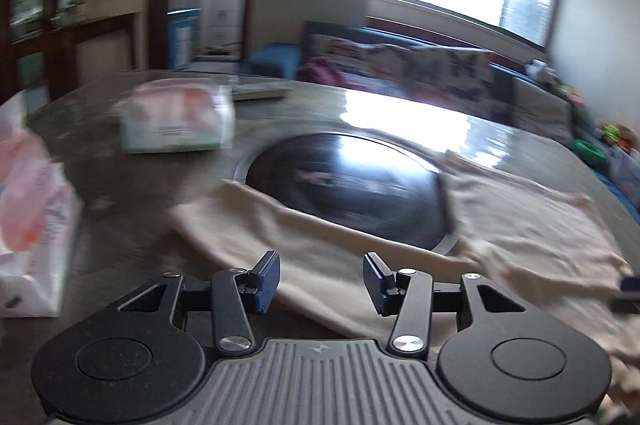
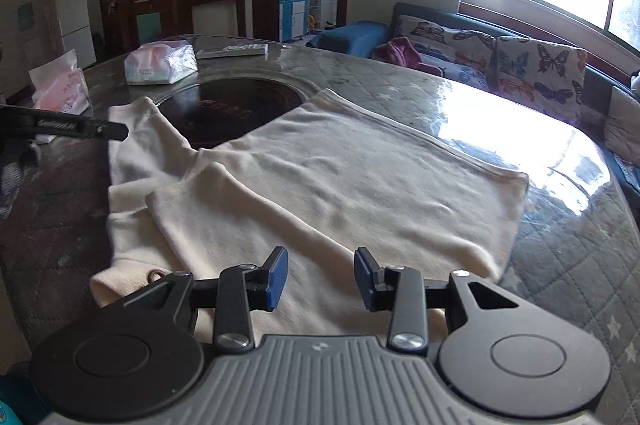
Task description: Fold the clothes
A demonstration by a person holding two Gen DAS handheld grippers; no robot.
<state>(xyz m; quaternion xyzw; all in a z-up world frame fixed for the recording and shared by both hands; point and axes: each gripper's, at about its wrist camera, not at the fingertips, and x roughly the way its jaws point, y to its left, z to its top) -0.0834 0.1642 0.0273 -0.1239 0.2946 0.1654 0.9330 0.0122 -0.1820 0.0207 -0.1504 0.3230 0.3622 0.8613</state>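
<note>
A cream long-sleeved garment (image 2: 360,177) lies spread flat on the round table, with one sleeve (image 2: 208,201) folded across its body. My right gripper (image 2: 321,279) is open just above the garment's near edge, with nothing between its blue pads. In the blurred left wrist view, my left gripper (image 1: 322,283) is also open and empty, above the garment's (image 1: 320,245) left sleeve. The cloth partly covers a black round hotplate (image 1: 348,181) set into the table.
A tissue pack (image 2: 160,63), a flat remote (image 2: 234,51) and a pink-and-white plastic bag (image 2: 60,85) sit on the table's far left. A sofa with butterfly cushions (image 2: 520,65) runs under the window at right. The quilted table cover (image 2: 580,265) shows at right.
</note>
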